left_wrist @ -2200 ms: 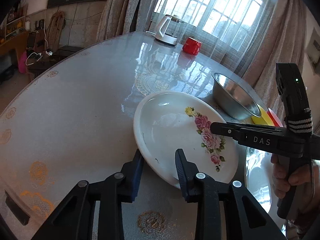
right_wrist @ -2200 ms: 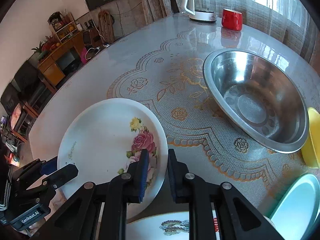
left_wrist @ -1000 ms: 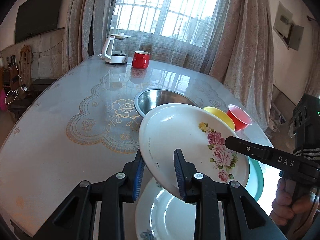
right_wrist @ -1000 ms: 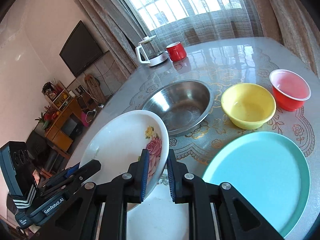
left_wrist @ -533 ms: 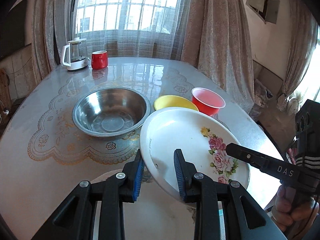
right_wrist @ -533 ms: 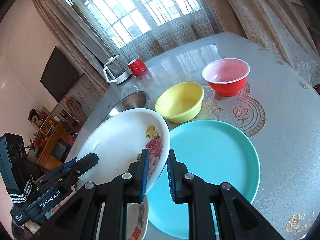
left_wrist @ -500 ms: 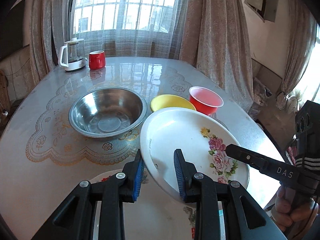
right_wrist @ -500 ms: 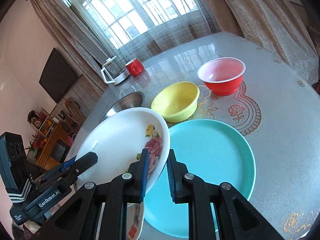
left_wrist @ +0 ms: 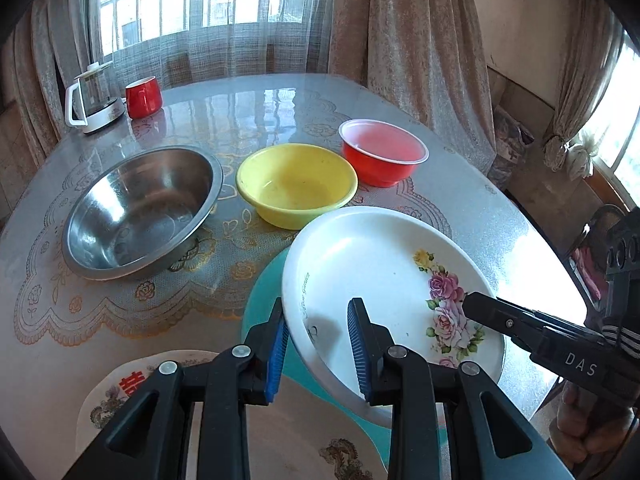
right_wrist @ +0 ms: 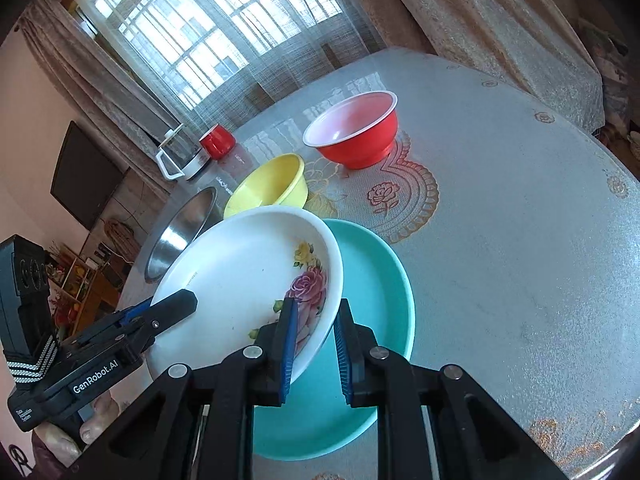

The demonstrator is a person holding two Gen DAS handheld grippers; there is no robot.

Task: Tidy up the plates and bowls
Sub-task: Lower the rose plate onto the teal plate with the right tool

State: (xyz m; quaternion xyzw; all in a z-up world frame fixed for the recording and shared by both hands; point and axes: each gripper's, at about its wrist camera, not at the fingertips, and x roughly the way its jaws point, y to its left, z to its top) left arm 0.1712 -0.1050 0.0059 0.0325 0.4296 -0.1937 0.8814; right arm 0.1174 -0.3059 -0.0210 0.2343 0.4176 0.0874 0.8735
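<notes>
A white plate with pink roses point(left_wrist: 384, 276) point(right_wrist: 248, 280) is held in the air between both grippers. My left gripper point(left_wrist: 318, 344) is shut on its near rim. My right gripper point(right_wrist: 314, 340) is shut on the opposite rim; it shows in the left wrist view point(left_wrist: 480, 308). The plate hangs over a teal plate point(right_wrist: 360, 344) point(left_wrist: 260, 300) lying on the table. Behind stand a steel bowl point(left_wrist: 136, 208), a yellow bowl point(left_wrist: 296, 184) point(right_wrist: 268, 188) and a red bowl point(left_wrist: 380, 156) point(right_wrist: 356, 132).
A patterned plate with red characters point(left_wrist: 132, 384) lies near the left gripper. A white kettle point(left_wrist: 92, 96) and a red mug point(left_wrist: 142, 96) stand at the far edge by the window. The table's right edge point(right_wrist: 600, 160) drops toward curtains.
Both grippers have carried the rose plate to the right, from above the patterned plate to above the teal plate. Both grips are unchanged.
</notes>
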